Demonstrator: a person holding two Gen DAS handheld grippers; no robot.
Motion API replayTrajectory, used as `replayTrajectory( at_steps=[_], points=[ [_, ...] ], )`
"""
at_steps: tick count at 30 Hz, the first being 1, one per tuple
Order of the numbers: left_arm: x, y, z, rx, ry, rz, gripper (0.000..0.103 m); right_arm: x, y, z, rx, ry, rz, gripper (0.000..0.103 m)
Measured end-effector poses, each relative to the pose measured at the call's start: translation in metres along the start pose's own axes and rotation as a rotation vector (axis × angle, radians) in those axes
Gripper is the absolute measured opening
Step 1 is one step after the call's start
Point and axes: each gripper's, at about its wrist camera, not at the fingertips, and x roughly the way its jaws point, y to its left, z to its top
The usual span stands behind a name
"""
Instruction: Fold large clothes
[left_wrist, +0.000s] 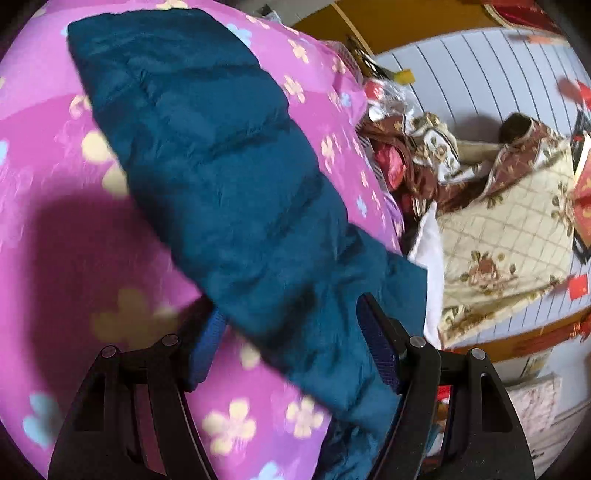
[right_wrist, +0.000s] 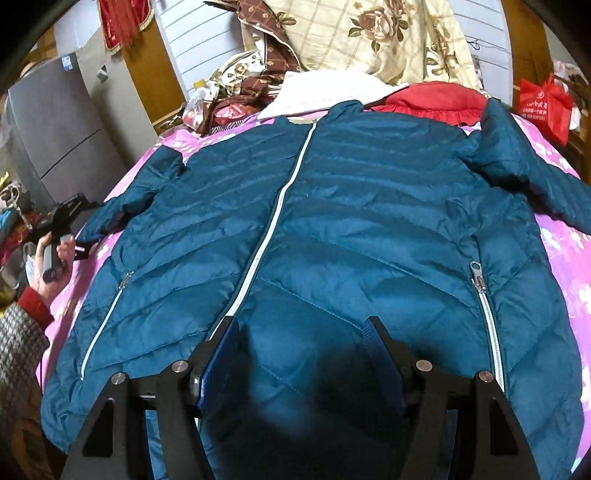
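Note:
A teal quilted jacket lies front up and spread flat on a pink flowered bedspread, its white zipper closed. My right gripper is open above the jacket's lower hem, near the zipper's bottom end. The left gripper is open around the end of the jacket's sleeve, which passes between its fingers. In the right wrist view the left gripper sits at the sleeve's cuff at the bed's left edge.
A cream rose-patterned quilt and brown patterned cloths are piled at the head of the bed. A red cushion and white cloth lie above the collar. A red bag hangs right; a grey cabinet stands left.

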Motion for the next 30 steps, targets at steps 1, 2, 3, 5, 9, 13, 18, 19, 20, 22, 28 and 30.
replayTrajectory(
  at_steps=[1, 2, 3, 5, 9, 13, 18, 19, 20, 22, 28, 30],
  points=[
    [0.001, 0.000, 0.005, -0.012, -0.002, 0.006, 0.071, 0.001, 0.001, -0.001, -0.007, 0.001, 0.000, 0.067],
    [0.002, 0.000, 0.012, -0.027, -0.007, 0.018, 0.071, 0.002, 0.001, -0.002, -0.014, 0.001, -0.004, 0.067],
    [0.002, -0.002, 0.017, -0.032, -0.017, 0.042, 0.069, 0.003, 0.002, -0.003, -0.017, 0.001, -0.007, 0.067],
    [0.001, -0.014, 0.024, 0.010, -0.027, 0.107, 0.040, 0.006, 0.002, -0.006, -0.021, -0.002, -0.012, 0.067],
    [-0.011, -0.074, 0.016, 0.217, -0.041, 0.178, 0.016, 0.011, 0.004, -0.012, -0.030, -0.013, -0.027, 0.068],
    [-0.024, -0.147, -0.014, 0.381, -0.057, 0.149, 0.015, 0.011, 0.003, -0.014, -0.030, -0.020, -0.024, 0.068],
    [-0.020, -0.259, -0.105, 0.611, 0.034, -0.022, 0.015, -0.016, -0.017, -0.013, 0.067, -0.057, 0.039, 0.067],
    [-0.016, -0.277, -0.128, 0.657, 0.064, -0.055, 0.015, -0.027, -0.023, -0.012, 0.083, -0.081, 0.033, 0.067],
    [-0.011, -0.295, -0.160, 0.716, 0.107, -0.088, 0.015, -0.039, -0.031, -0.012, 0.098, -0.108, 0.017, 0.067],
    [0.002, -0.316, -0.218, 0.809, 0.187, -0.102, 0.020, -0.059, -0.045, -0.011, 0.126, -0.151, -0.019, 0.067],
    [0.028, -0.293, -0.372, 1.052, 0.341, -0.015, 0.051, -0.111, -0.100, -0.017, 0.256, -0.219, -0.112, 0.067],
    [0.021, -0.266, -0.392, 1.036, 0.393, -0.038, 0.051, -0.121, -0.106, -0.021, 0.267, -0.223, -0.125, 0.067]
  ],
)
